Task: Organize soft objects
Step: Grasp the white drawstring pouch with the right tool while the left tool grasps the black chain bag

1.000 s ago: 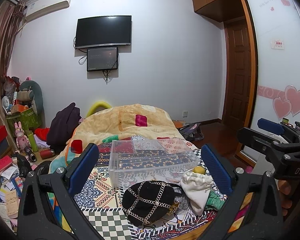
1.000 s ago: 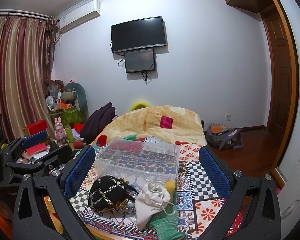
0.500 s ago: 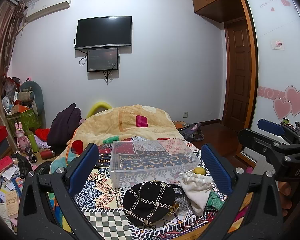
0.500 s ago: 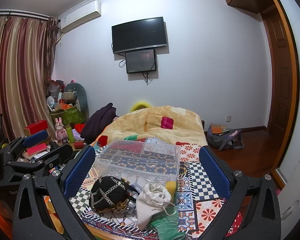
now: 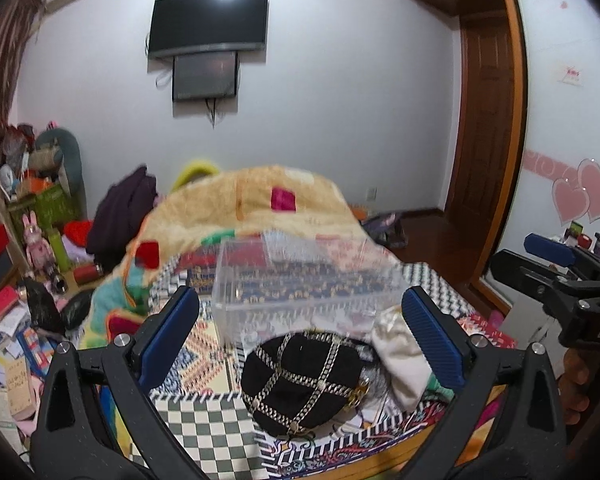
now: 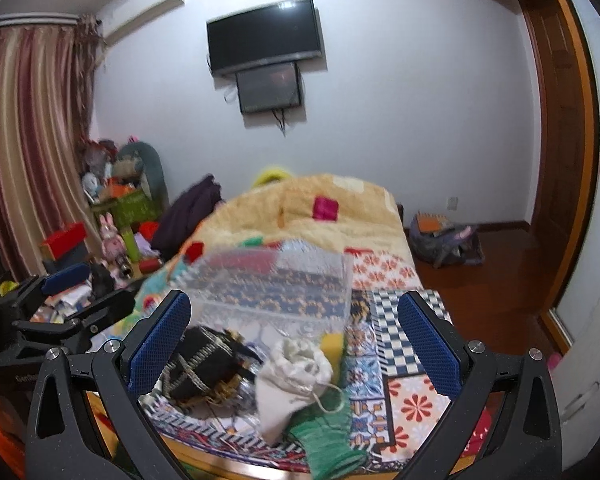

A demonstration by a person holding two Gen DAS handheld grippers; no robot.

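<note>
A pile of soft things lies at the near edge of the patterned bed: a black pouch with gold chain (image 5: 300,380) (image 6: 204,372), a white drawstring bag (image 5: 400,356) (image 6: 296,380) and a green knit piece (image 6: 328,436). A clear plastic box (image 5: 304,284) (image 6: 276,284) stands just behind them. My left gripper (image 5: 300,336) is open and empty, above and in front of the black pouch. My right gripper (image 6: 294,340) is open and empty, in front of the white bag. Each gripper shows at the edge of the other's view.
A yellow quilt (image 5: 244,204) is heaped on the far half of the bed. Cluttered boxes and toys (image 5: 32,248) fill the floor at left. A backpack (image 6: 444,240) lies on the wood floor at right, near the door (image 5: 484,132).
Both grippers have moved forward toward the pile, so the pouch, bag and box look larger and closer. Both stay open.
</note>
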